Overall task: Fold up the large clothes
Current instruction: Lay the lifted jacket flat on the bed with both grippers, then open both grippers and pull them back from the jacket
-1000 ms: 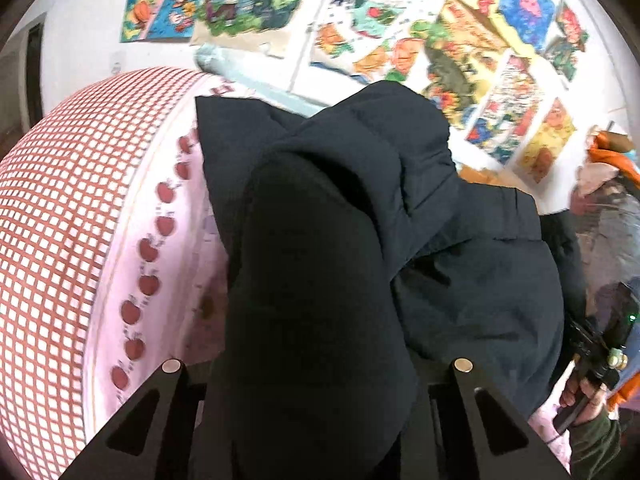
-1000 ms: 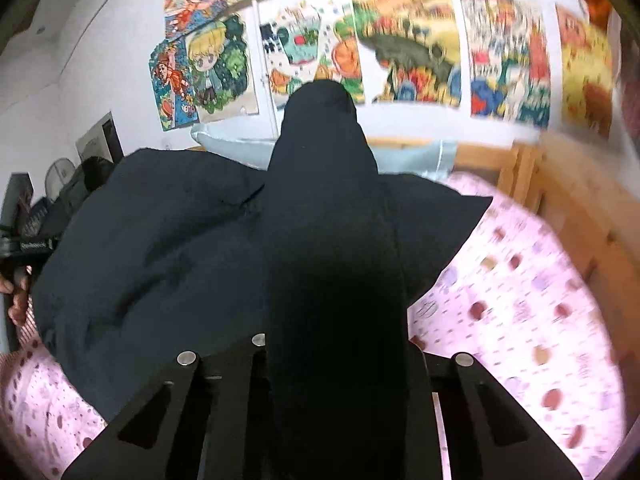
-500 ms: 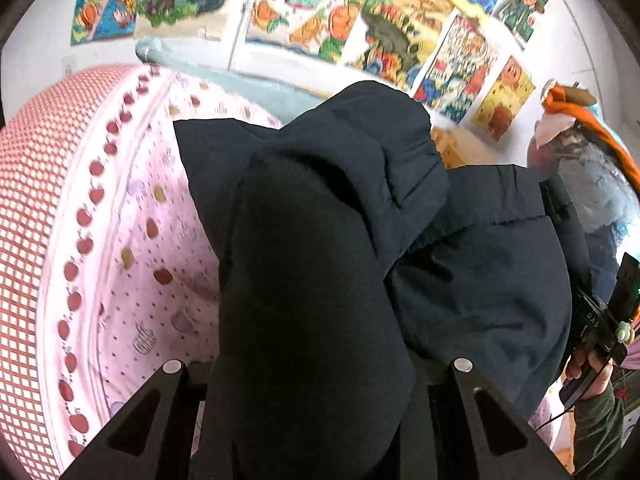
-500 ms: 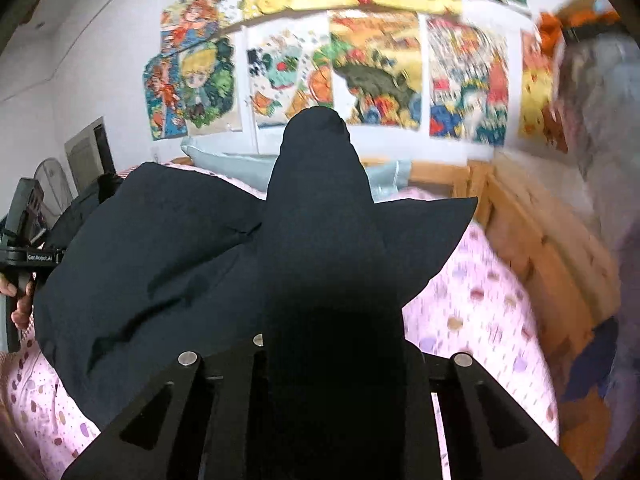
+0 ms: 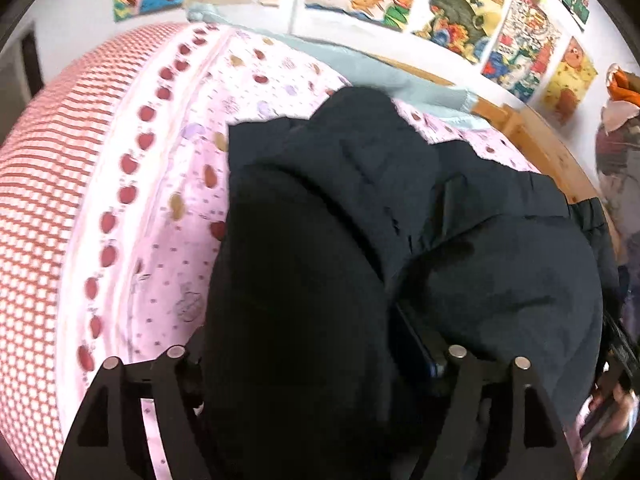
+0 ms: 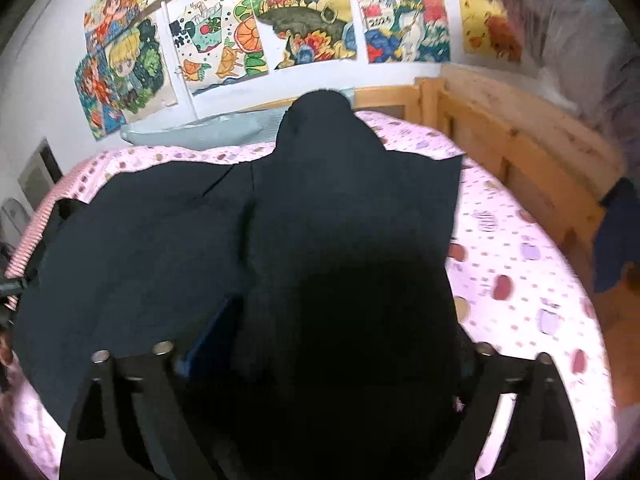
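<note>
A large dark navy garment [image 5: 500,280] lies on a pink dotted bed sheet [image 5: 192,184]; it also shows in the right wrist view [image 6: 152,232]. My left gripper [image 5: 312,320] has its jaws wide apart, with a thick fold of the garment bunched between them; a blue finger pad [image 5: 416,344] shows on the right. My right gripper [image 6: 320,340] also stands wide open, with a fold draped between its fingers; a blue pad [image 6: 208,332] shows on the left. The fingertips are hidden by cloth.
A red-checked cover [image 5: 36,184] borders the sheet on the left. A pale blue pillow [image 6: 200,132] lies at the head. A wooden bed frame [image 6: 520,148] runs along the right. Colourful posters [image 6: 304,20] cover the wall. A hand [image 5: 608,412] holds the other gripper at lower right.
Both grippers have lowered the garment toward the bed and their jaws have opened wide. The garment now lies flatter, and more of the sheet shows.
</note>
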